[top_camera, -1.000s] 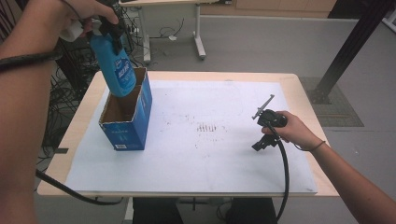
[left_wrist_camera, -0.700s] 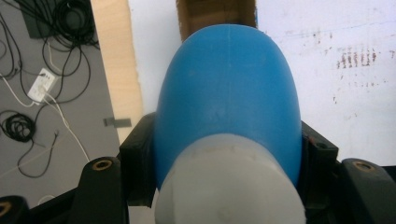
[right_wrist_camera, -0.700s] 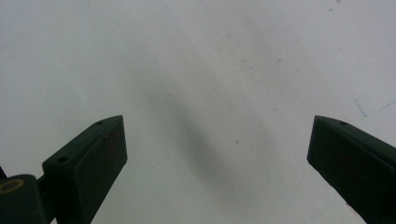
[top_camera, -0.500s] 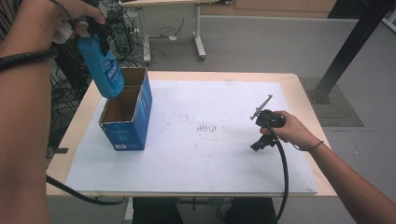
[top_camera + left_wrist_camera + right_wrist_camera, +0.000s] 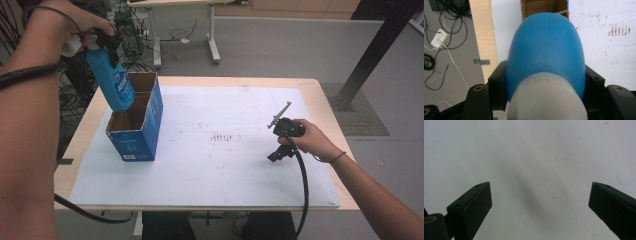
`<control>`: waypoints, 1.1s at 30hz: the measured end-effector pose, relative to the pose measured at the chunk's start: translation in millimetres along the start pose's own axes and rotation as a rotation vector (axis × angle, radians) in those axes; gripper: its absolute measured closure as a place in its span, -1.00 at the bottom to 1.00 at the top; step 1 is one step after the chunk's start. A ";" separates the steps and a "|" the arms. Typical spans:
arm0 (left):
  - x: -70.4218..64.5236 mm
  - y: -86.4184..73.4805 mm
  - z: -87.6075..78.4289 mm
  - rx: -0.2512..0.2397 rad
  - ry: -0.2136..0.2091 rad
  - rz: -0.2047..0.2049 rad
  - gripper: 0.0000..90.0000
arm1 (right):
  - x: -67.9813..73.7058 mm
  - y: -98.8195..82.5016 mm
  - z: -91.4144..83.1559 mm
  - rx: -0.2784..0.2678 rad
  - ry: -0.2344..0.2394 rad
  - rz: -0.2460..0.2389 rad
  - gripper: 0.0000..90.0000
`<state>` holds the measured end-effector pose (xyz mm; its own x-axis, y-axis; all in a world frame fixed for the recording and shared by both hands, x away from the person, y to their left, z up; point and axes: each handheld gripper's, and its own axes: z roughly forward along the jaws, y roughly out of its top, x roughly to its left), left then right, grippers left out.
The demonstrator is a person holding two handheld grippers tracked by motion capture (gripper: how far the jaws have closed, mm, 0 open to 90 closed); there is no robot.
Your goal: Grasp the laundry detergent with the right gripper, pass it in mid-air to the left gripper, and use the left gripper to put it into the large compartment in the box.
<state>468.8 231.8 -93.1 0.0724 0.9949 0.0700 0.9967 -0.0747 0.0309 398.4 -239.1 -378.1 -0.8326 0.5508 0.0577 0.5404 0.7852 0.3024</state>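
Note:
A blue plastic bottle [image 5: 115,82] with a white cap hangs tilted, bottom down, over a blue cardboard box [image 5: 135,142] at the table's left. Its lower end is at the box's opening, near the divider between the two compartments. My left gripper [image 5: 103,46] is shut on the bottle just below the cap. In the left gripper view the bottle [image 5: 546,50] sits between the black jaws of that gripper [image 5: 546,86], with the box's brown inside [image 5: 541,7] beyond it. My right gripper [image 5: 278,151] rests at the right, pointing down at the white sheet. Its jaws [image 5: 540,202] stand wide apart with nothing between them.
A white sheet [image 5: 225,165] with faint marks covers most of the wooden table [image 5: 325,115]. Cables and a power strip lie on the grey floor [image 5: 439,42] left of the table. Another desk's legs [image 5: 212,35] stand behind, and a dark post [image 5: 375,50] at the right.
My left hand has carried the bottle a little left and down, closer to the box's opening. The right hand has stayed still.

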 end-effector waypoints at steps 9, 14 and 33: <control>-2.7 1.9 22.6 0.020 -0.008 -0.002 -0.16 | 0.6 0.0 0.9 -0.008 0.001 0.005 -0.90; -5.2 3.9 35.1 0.035 -0.005 -0.002 -0.16 | 0.3 -0.2 1.8 -0.010 0.006 0.006 -0.90; -15.6 9.5 79.5 0.093 -0.009 0.018 -0.16 | -3.1 -3.8 2.7 -0.008 0.004 0.022 -0.90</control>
<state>480.0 220.9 -173.2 0.0901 0.9940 0.0612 0.9943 -0.0863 -0.0627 399.3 -243.1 -382.1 -0.8210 0.5668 0.0680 0.5576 0.7706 0.3085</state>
